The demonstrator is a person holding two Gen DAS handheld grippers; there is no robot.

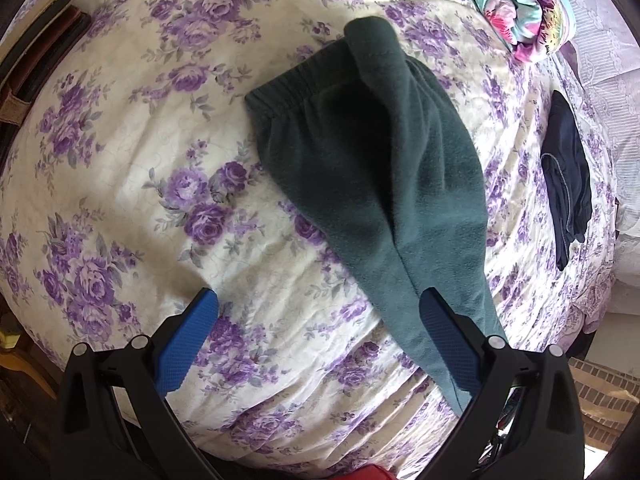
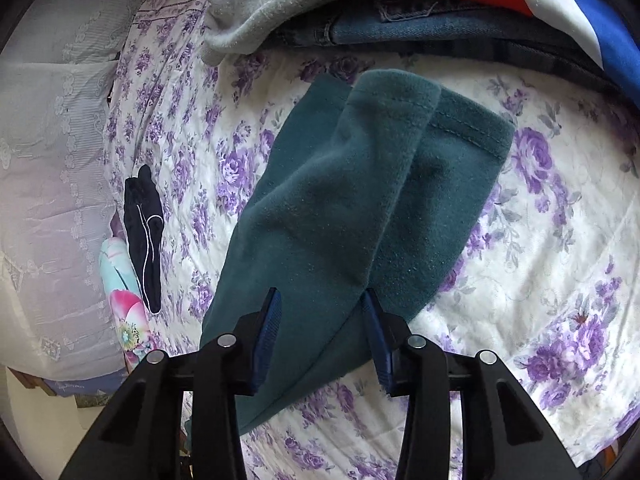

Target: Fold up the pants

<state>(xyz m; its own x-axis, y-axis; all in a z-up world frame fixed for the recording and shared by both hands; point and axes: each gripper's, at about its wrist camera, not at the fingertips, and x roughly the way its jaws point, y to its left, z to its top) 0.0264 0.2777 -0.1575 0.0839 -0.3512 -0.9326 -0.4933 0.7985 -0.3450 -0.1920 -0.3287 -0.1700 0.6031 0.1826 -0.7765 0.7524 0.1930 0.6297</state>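
Note:
Dark green fleece pants lie on a purple-flowered bedspread, elastic waistband at the far left and one leg folded up over the body. My left gripper stands wide open just above the bedspread. A narrow end of the pants runs under and beside its right finger, and nothing lies between the pads. In the right wrist view the pants stretch away from me, both hemmed cuffs at the far end. My right gripper is shut on a bunched fold of them.
A dark navy garment lies near a bright flowered blanket. A pile of clothes with a grey piece and jeans sits beyond the cuffs. White lace bedding lies at the left. The bed's edge runs just below my left gripper.

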